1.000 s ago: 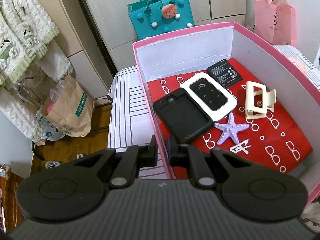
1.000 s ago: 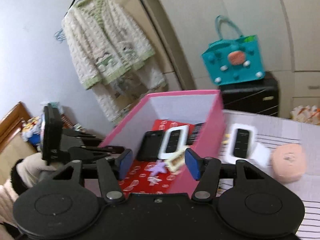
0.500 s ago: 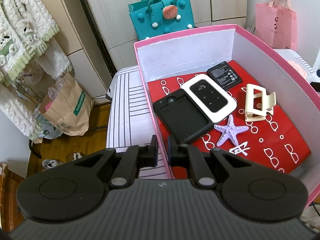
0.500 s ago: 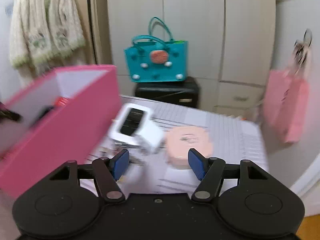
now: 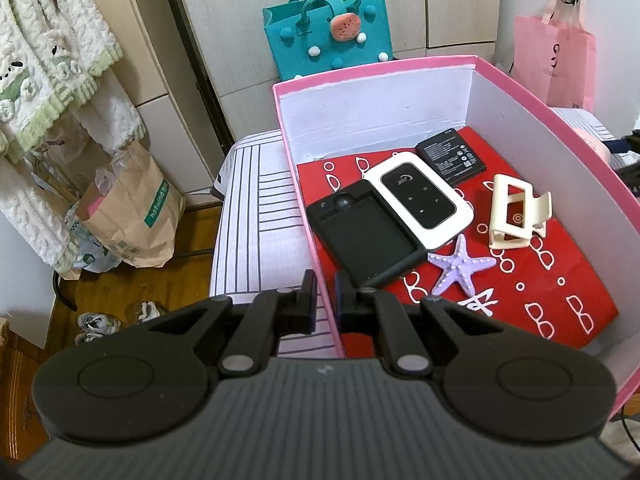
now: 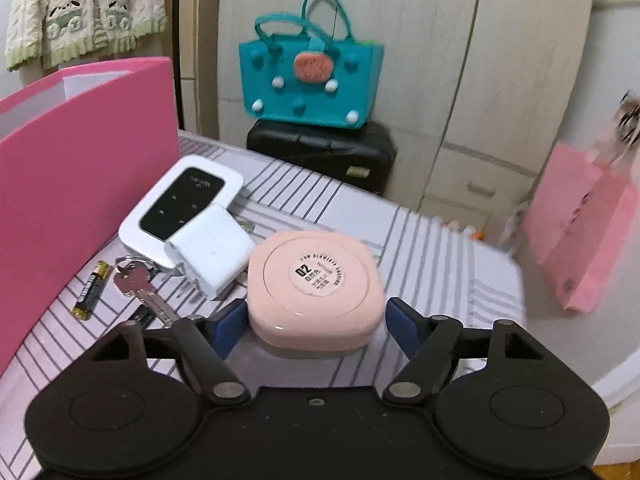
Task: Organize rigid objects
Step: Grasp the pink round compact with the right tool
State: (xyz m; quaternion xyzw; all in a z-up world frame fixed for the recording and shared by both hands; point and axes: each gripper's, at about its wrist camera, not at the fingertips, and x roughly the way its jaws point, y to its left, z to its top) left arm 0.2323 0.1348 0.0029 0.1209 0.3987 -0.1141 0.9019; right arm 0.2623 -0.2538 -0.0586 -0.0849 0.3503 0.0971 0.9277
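Desk [image 6: 432, 240]: flat top under a white cloth with thin dark stripes, ahead of the right jaws.
Pink box [image 5: 520, 92]: tall rigid card, pink outside, white inside, red printed floor; its left wall sits between the left jaws.
Left gripper [image 5: 326, 300]: matte black, jaws clamped on the pink box wall.
Right gripper [image 6: 316, 324]: black arms, blue pads, jaws apart, one on each side of the compact, not quite touching it.
Pink compact [image 6: 314, 280]: smooth glossy rounded square with a round label, between the right jaws.
White router [image 6: 180, 204]: glossy, rounded, ahead and left of the right jaws.
White adapter [image 6: 210, 250]: smooth block leaning on the router.
Key [image 6: 138, 284]: flat metal, left of the jaws.
Battery [image 6: 91, 288]: small black-and-gold cylinder, farther left.
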